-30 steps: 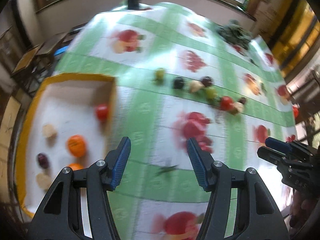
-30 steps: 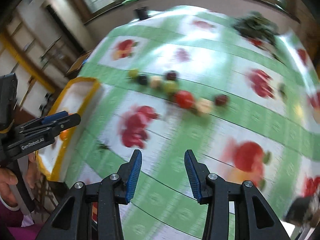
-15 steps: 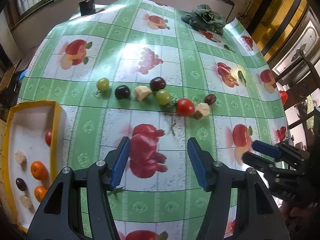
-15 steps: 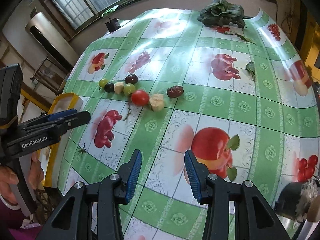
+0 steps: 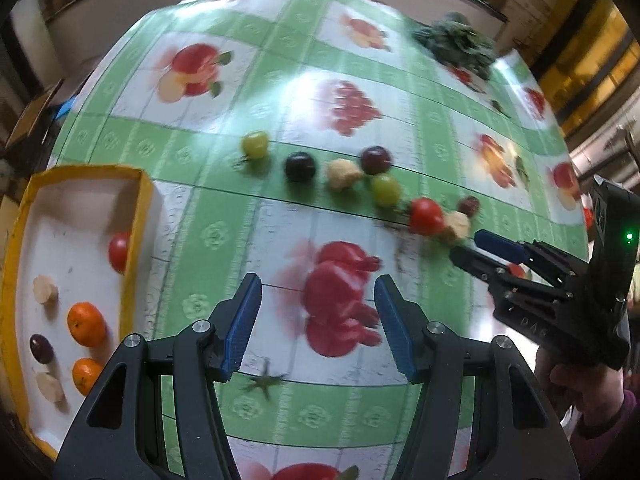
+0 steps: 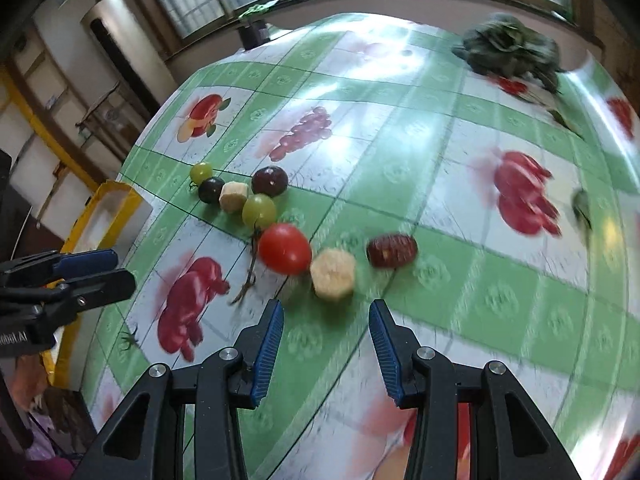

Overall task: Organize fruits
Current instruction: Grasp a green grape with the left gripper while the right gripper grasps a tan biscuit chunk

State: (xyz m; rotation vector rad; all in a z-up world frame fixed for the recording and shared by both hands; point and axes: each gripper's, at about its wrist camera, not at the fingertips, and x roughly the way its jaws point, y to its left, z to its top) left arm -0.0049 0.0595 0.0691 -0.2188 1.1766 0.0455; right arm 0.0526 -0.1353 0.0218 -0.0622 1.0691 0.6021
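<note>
Fruit row sits mid-frame in the right wrist view, loose on the tabletop [image 6: 460,184]: beige chunk [image 6: 333,274] lies nearest my right claw [image 6: 326,344], touching or just beside the red tomato [image 6: 285,248] on its left, w/ a dark red date [image 6: 392,250] near on its right. Further up-left: green grape [image 6: 259,209], dark plum [image 6: 270,180], a second beige chunk [image 6: 233,197], black grape [image 6: 211,189], another green grape [image 6: 201,171]. Yellow-rimmed tray [image 5: 132,240] sits at the left edge of the left wrist view, already holding a tomato, two oranges, a dark grape & pale pieces.

Right claw is released, nothing between the pads, hovering just short of the beige chunk. Left claw [image 5: 318,320] is also spread wide & empty, over the printed red fruit low in the frame, well apart from the row.

Step in hand, I judge: right claw picks the near chunk. To do it well I'd centre the jaws on the chunk, come in from the lower side so the left pad slips btwn chunk & tomato w/o nudging the tomato (it'd roll). Close gently; the chunk looks soft. Frame is blurred, so exact gaps are hard to call.
</note>
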